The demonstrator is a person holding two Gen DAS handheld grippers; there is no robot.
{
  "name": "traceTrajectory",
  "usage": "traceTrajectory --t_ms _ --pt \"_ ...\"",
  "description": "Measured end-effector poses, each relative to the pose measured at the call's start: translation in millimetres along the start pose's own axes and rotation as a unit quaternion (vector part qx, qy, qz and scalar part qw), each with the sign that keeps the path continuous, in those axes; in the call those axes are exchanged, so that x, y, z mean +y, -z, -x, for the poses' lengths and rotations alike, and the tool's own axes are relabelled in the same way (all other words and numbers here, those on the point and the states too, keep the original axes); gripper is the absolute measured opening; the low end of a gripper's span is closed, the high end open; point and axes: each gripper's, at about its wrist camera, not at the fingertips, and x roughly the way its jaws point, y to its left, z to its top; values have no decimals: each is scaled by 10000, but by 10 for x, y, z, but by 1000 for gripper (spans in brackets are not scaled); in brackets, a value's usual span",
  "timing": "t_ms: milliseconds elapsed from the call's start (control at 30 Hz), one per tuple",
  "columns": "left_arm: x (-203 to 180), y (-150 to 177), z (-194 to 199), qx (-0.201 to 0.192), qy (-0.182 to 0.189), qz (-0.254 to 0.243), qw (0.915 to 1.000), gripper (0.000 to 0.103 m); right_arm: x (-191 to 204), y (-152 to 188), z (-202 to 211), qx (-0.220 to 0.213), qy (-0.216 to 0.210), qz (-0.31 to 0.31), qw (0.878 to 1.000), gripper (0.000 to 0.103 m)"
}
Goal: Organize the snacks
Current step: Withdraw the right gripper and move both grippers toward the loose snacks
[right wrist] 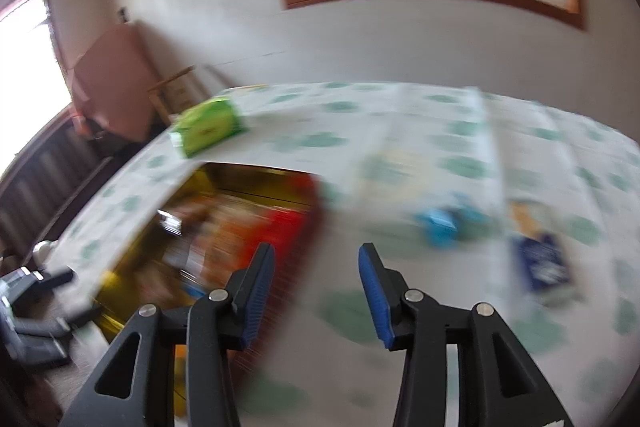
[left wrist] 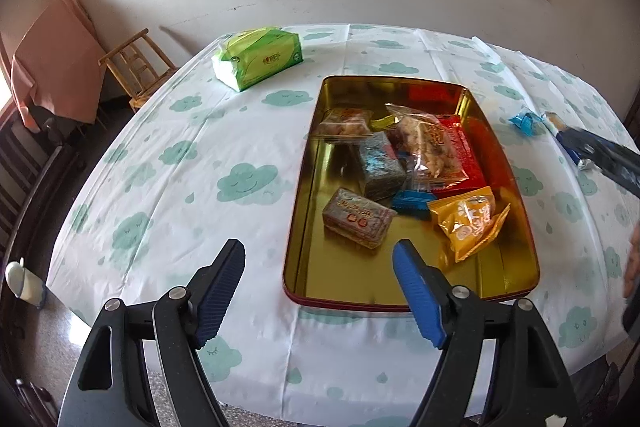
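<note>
Snacks (left wrist: pixel 400 163) mostly lay in the tin (left wrist: pixel 304 187); both grippers' fingers stood apart, empty. Next, the right gripper (right wrist: pixel 316 287) needed the blue packet (right wrist: pixel 440 227) on the table (left wrist: pixel 200 147).

glossy gold metal tin (left wrist: pixel 304 187)

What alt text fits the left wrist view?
The open left gripper hovers empty over the near end of a gold tin holding wrapped snacks. A green tissue pack lies beyond on the cloud-print tablecloth.
</note>
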Motion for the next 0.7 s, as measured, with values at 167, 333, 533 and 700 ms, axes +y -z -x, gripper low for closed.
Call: traceTrajectory --t_ms 167,333,533,700 --pt "-136 -32 38 -26 11 -128 9999 74 -790 280 354 25 1088 -194 9939 48" --pt "-313 -71 81 -69 5 -349 9994 75 -1550 466 488 197 1734 -728 9820 53" --pt "-541 -147 101 -96 -12 -632 9980 76 -2080 630 421 438 2070 -1104 9711 54" --pt "-759 -223 108 -101 39 -879 9961 77 -2318 734 377 599 2248 -1356 9631 55"
